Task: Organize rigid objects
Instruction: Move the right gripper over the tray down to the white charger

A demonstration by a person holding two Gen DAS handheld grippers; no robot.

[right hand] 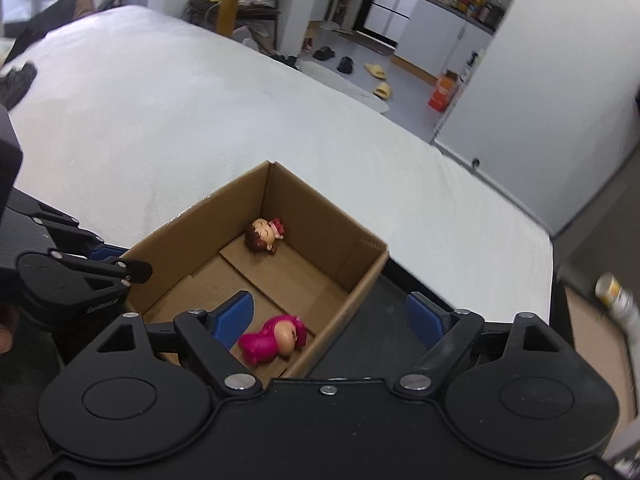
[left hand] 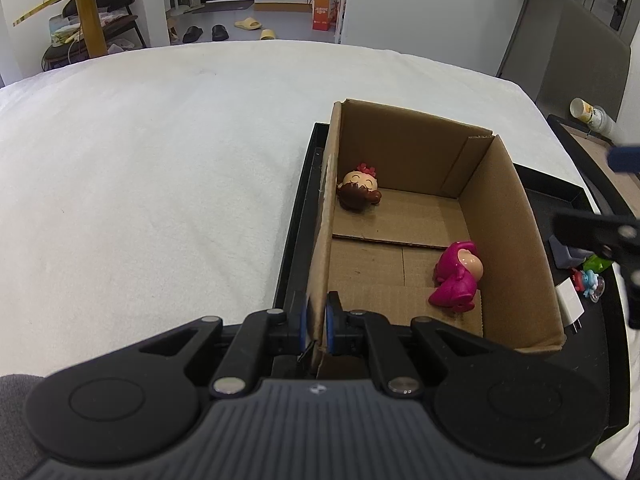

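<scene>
Left wrist view: nearest the camera, the left gripper [left hand: 317,322] is clamped on the near corner of the cardboard box's [left hand: 516,216] left wall, blue pads pressed against the card from both sides, apparently steadying it. The box sits open-topped in a black tray [left hand: 298,216] on a white-covered surface [left hand: 160,160]. Inside lie two figurines: a brown-haired doll [left hand: 357,190] against the left wall toward the far end, and a pink figurine [left hand: 458,278] on its side near the right wall. To the right of the box, on the tray, several items remain: a small blue toy [left hand: 592,282], a green piece [left hand: 598,263], a white plug adapter [left hand: 570,306] and a grey block, partly hidden by the other tool. Right wrist view: nearest the camera, the right gripper [right hand: 330,318] stands wide apart with nothing between its pads; no earlier picture is on hand, so only the state is noted. Its left finger [right hand: 234,320] hangs over the box interior just beside the pink figurine, its right finger outside the box wall, over the tray. The pink figurine lies free on the box floor, untouched. Judgement: two objects are stowed, at least three or four are left on the tray; the task looks roughly at the halfway mark, with the right tool free for the next pick.
</scene>
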